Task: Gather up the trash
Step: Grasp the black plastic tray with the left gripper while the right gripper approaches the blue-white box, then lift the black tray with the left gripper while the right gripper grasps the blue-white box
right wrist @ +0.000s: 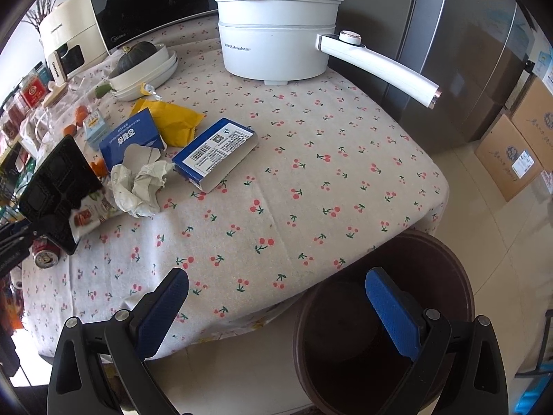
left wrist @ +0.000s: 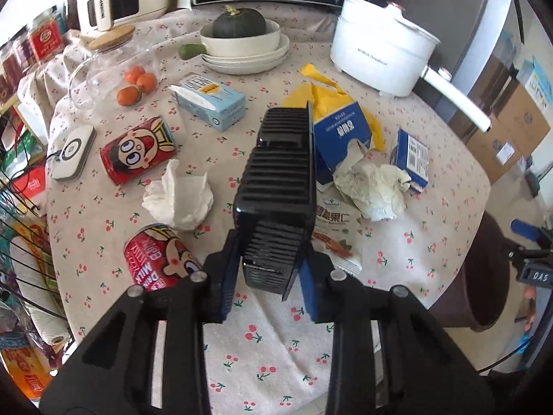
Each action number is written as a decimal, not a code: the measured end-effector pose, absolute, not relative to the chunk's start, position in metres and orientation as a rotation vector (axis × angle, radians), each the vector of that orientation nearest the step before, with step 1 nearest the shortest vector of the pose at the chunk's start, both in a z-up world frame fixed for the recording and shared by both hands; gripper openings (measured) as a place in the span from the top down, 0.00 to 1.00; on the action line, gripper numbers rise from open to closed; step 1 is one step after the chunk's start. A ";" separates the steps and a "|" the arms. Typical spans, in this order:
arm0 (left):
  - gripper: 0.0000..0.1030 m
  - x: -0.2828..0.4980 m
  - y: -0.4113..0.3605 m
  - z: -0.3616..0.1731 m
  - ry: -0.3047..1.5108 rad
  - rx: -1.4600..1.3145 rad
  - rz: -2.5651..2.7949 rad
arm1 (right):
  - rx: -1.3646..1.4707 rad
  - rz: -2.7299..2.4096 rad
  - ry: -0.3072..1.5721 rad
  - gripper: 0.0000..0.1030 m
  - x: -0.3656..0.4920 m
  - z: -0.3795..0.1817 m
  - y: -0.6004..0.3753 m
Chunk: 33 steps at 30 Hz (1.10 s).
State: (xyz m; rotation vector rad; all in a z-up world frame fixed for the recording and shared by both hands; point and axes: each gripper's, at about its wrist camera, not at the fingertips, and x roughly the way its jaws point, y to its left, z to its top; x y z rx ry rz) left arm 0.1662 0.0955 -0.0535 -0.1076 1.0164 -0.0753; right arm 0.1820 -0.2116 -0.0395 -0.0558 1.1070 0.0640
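Left gripper (left wrist: 268, 276) was clamped on a black ribbed plastic tray (left wrist: 276, 190), lifted off the cherry-print tablecloth (right wrist: 276, 190). Right gripper (right wrist: 276, 311) hung wide open, empty, over the brown trash bin (right wrist: 459, 276).

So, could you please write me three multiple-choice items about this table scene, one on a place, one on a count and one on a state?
1. Where is the brown bin?
A. on the table
B. on the floor beside the table's edge
C. beside the pot

2. How many red cartoon cans lie on the tablecloth?
A. one
B. two
C. four

3. What is the left gripper doing?
A. clamping a black plastic tray
B. standing open and empty
C. holding a tissue

Key: 1 B, the bin stands below the cloth's edge; 2 B, two show in the left wrist view; 3 A, the pads press the tray's sides.
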 end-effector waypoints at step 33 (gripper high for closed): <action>0.43 0.167 0.156 -0.069 1.041 -0.369 -0.068 | 0.190 -0.015 1.105 0.00 0.304 -0.086 -0.158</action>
